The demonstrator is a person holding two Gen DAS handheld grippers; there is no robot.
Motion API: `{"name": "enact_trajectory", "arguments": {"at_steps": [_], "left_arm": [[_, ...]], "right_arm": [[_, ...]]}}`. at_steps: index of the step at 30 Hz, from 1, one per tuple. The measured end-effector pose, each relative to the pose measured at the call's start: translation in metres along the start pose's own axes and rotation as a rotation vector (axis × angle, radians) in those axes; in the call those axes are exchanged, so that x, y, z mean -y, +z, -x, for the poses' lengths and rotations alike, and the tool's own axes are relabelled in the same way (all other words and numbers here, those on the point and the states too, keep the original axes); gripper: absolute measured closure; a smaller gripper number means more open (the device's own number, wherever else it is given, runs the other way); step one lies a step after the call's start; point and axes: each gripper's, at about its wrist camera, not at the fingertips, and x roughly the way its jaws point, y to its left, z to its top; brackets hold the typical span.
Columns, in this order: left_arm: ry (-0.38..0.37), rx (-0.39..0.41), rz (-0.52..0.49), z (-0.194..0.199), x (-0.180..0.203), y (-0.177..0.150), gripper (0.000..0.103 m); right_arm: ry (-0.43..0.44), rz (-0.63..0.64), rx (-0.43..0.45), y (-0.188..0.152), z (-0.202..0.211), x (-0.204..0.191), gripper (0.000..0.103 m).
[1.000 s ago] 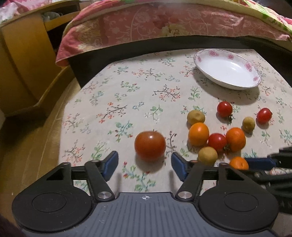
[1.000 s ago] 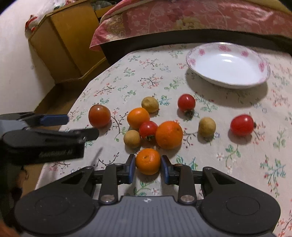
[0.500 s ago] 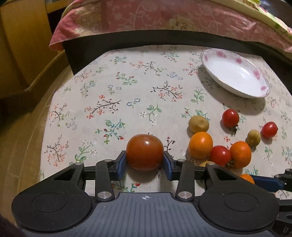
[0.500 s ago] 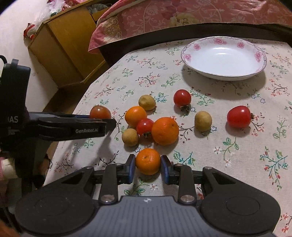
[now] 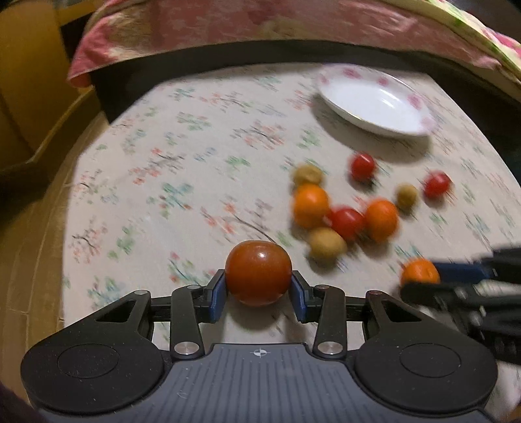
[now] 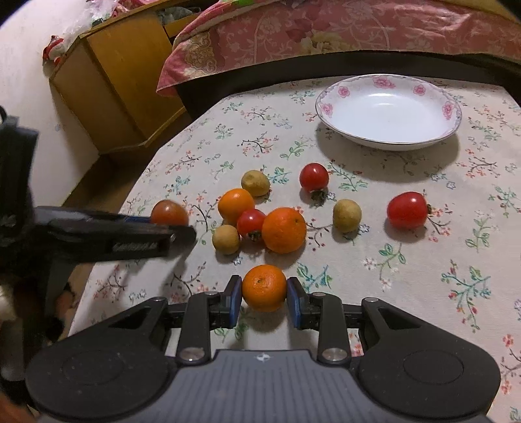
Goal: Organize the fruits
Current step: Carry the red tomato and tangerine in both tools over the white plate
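Note:
In the left wrist view my left gripper (image 5: 259,294) is shut on a large dark red tomato (image 5: 258,272), its blue pads pressed to both sides. In the right wrist view my right gripper (image 6: 264,297) is shut on a small orange (image 6: 264,287). That orange (image 5: 420,271) also shows at the right of the left view, and the tomato (image 6: 169,212) at the left of the right view. A white plate with pink flowers (image 6: 387,112) stands empty at the far side. Between plate and grippers lie several loose fruits: oranges (image 6: 284,230), red tomatoes (image 6: 407,210) and small tan fruits (image 6: 347,215).
A floral tablecloth (image 6: 456,260) covers the table. A pink quilt (image 6: 325,29) lies on the bed behind it, and a yellow wooden cabinet (image 6: 114,84) stands at the far left. The table's left edge drops to the floor (image 5: 29,227).
My left gripper moved forward and closed on the dark red tomato, which now sits raised between the pads. The right gripper kept its hold on the small orange and barely moved.

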Motion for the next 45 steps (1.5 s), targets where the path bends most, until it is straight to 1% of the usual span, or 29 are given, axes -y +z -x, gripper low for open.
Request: {"name": "enact_trajectory", "arguments": {"at_steps": [4,7,10,12,16,19,22,25,28,32,36,40,44,45], "left_arm": [[-0.043,-0.027,-0.067,0.007,0.018,-0.016,0.055],[-0.039,-0.02,-0.102,0.008,0.023,-0.02,0.054],[-0.047,-0.015,-0.09,0.006,0.02,-0.019,0.053],[-0.043,-0.007,-0.097,0.003,0.021,-0.019,0.05],[-0.029,0.014,-0.121,0.003,0.027,-0.019,0.049],[-0.028,0.021,-0.108,0.001,0.026,-0.016,0.042],[-0.035,0.022,-0.098,-0.001,0.026,-0.014,0.042],[-0.036,0.019,-0.099,0.0,0.027,-0.015,0.042],[-0.056,0.013,-0.095,0.002,0.027,-0.016,0.053],[-0.056,0.004,-0.105,0.003,0.03,-0.017,0.053],[-0.083,-0.002,-0.102,0.006,0.033,-0.017,0.054],[-0.1,0.023,-0.096,0.011,0.036,-0.009,0.054],[-0.125,0.055,-0.087,0.014,0.041,0.007,0.054],[-0.12,0.065,-0.087,0.015,0.043,0.012,0.054]], "right_arm": [[-0.024,0.032,-0.013,-0.005,0.008,-0.001,0.073],[-0.052,0.059,-0.028,-0.012,0.014,0.0,0.073],[-0.071,0.068,-0.05,-0.017,0.014,0.002,0.073],[-0.082,0.074,-0.059,-0.019,0.011,0.003,0.073],[-0.088,0.091,-0.05,-0.02,0.01,0.001,0.072],[-0.086,0.089,-0.051,-0.02,0.009,0.002,0.072],[-0.08,0.082,-0.05,-0.02,0.01,0.003,0.072],[-0.08,0.081,-0.053,-0.02,0.01,0.004,0.072],[-0.081,0.077,-0.059,-0.02,0.012,0.003,0.072],[-0.09,0.085,-0.068,-0.021,0.013,0.003,0.072],[-0.107,0.097,-0.075,-0.023,0.016,0.001,0.073],[-0.105,0.09,-0.065,-0.02,0.02,0.001,0.073],[-0.103,0.077,-0.038,-0.01,0.026,0.001,0.073],[-0.101,0.074,-0.029,-0.007,0.027,0.001,0.073]]}}
